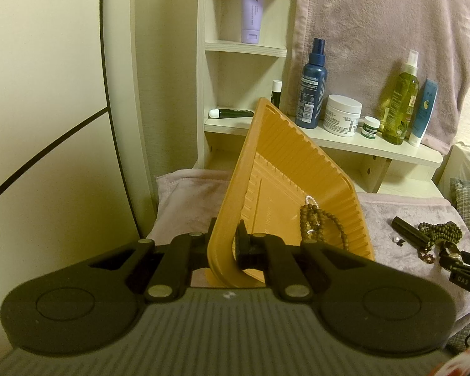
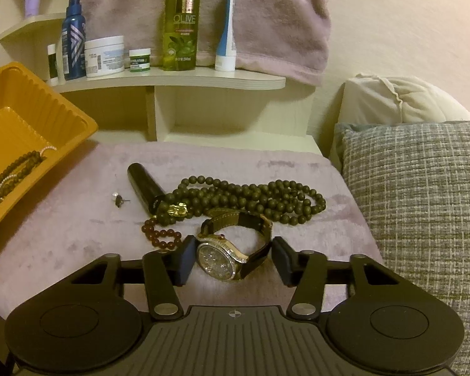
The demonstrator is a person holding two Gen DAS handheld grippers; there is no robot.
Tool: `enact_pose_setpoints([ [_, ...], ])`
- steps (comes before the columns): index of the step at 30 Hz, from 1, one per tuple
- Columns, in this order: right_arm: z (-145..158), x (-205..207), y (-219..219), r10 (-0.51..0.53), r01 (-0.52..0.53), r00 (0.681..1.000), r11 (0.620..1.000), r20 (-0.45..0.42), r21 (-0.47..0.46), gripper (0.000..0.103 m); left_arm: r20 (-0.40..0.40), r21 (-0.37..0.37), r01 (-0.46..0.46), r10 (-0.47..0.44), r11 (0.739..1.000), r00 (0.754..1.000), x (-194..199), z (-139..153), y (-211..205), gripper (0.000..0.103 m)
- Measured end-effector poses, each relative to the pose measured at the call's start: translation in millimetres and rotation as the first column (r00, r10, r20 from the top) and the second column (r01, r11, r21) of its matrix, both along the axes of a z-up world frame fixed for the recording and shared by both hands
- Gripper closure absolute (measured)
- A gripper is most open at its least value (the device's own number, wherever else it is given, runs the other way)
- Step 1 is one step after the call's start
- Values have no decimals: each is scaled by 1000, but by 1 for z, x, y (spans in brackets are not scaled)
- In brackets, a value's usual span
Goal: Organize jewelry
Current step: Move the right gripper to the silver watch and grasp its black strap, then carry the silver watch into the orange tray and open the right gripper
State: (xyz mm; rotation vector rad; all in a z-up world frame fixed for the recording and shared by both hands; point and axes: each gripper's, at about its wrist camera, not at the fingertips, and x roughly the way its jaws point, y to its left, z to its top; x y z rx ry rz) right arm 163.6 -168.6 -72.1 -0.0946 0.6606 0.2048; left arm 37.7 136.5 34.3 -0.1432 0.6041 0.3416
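Right wrist view, nearest first: the right tool (image 2: 232,261) stands half spread around a jewelled watch (image 2: 224,258) that lies on the pink towel (image 2: 62,235) covering the tabletop. Its left pad looks to be against the watch case, while a gap shows between the right pad and the strap, so I judge the grip not yet made. The step in hand seems to be picking up the watch; the next move calls for pressing the pads together on the case or strap without letting the watch roll, then carrying it left to the tray.

Just beyond the watch lie a small loop of red-brown beads (image 2: 163,235), a long string of dark beads (image 2: 250,199) with a gold charm, a black tube (image 2: 144,185) partly under that string, and a tiny earring (image 2: 119,200) apart to the left. All of these are yet to be sorted.

Left wrist view: the left tool (image 1: 225,247) is pressed together on the near rim of the orange tray (image 1: 285,163), holding it tilted, its far edge raised. Inside, in the low corner, sit a brown bead string (image 1: 316,219) and a thin pale chain.

Farther back, a shelf (image 2: 172,80) carries bottles and jars.

Hard to make out: whether the tray's low edge rests on the towel, since the tool hides it; the earring's form; and where the dark string ends under the tube. The left side of the tray is cut off in the right wrist view.
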Motion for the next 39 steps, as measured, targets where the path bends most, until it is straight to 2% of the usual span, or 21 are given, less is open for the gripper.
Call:
enact_pose_setpoints([
  [2, 1, -1, 0, -2, 2, 1000, 1000, 2, 1, 64, 0, 1, 1, -1, 1000, 1000, 0, 0, 0, 96],
  [4, 1, -2, 0, 1, -1, 1000, 1000, 5, -2, 67, 0, 2, 1, -1, 1000, 1000, 0, 0, 0, 96],
  [25, 29, -1, 13, 54, -52, 991, 998, 124, -21, 68, 1, 1, -1, 1, 1000, 1000, 0, 0, 0, 96],
  [30, 44, -5, 34, 117, -119, 982, 993, 148, 7, 68, 1, 0, 0, 0, 1000, 1000, 0, 0, -1, 96],
  [33, 52, -6, 52, 182, -191, 973, 980, 142, 53, 68, 0, -1, 0, 0, 1000, 1000, -1, 1, -1, 96],
  [39, 57, -11, 100, 387, -397, 917, 906, 98, 146, 68, 2, -4, 0, 0, 1000, 1000, -1, 2, -2, 96],
])
